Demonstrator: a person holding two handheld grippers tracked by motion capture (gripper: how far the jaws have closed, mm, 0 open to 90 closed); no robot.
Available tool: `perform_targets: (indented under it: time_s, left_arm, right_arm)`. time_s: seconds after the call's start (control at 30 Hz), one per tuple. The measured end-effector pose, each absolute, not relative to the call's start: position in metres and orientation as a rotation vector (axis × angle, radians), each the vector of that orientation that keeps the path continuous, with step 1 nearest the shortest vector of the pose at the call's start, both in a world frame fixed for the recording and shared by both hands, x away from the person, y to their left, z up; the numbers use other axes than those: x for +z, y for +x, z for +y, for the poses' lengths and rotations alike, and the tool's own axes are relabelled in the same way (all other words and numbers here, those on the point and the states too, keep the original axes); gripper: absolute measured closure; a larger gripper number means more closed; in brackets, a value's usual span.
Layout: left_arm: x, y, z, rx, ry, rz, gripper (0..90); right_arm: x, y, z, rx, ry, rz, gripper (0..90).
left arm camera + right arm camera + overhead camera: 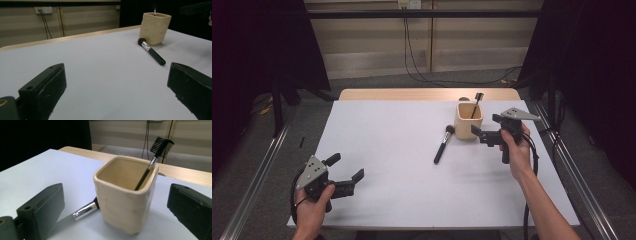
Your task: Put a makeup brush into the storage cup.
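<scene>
One brush [443, 145], bristles toward cup [468, 121]

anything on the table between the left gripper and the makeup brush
Nothing: in the left gripper view, bare white table runs from the open left gripper to the makeup brush.

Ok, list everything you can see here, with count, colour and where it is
Table: one, white top with a wooden far edge, centre.
Cup: one, cream, square, far right of the table.
Comb brush: one, black, standing tilted in the cup.
Makeup brush: one, black with a silver collar, lying flat, head against the cup's left side.
Cables: black, hanging from a wall socket behind.
Left claw: black, open, near left corner.
Right claw: black, open, beside the cup.
</scene>
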State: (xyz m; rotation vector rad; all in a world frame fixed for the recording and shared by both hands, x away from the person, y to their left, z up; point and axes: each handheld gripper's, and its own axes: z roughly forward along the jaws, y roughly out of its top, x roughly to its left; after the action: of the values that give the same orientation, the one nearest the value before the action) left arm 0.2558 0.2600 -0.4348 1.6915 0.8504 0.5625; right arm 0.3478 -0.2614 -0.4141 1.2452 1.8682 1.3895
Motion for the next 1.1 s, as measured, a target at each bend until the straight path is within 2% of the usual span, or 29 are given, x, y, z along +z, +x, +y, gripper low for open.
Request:
perform_targets:
  time_s: [0.53, 1.1]
  left_arm:
    - [-0.434, 0.253, 0.262, 0.568, 1.682, 0.851, 2.2]
    - [-0.434, 0.25, 0.268, 0.577, 1.665, 0.863, 2.2]
  right_arm:
    - [-0.41, 0.297, -0.268, 1.411, 1.186, 1.82, 1.7]
    - [-0.424, 0.253, -0.278, 1.395, 1.202, 1.811, 1.7]
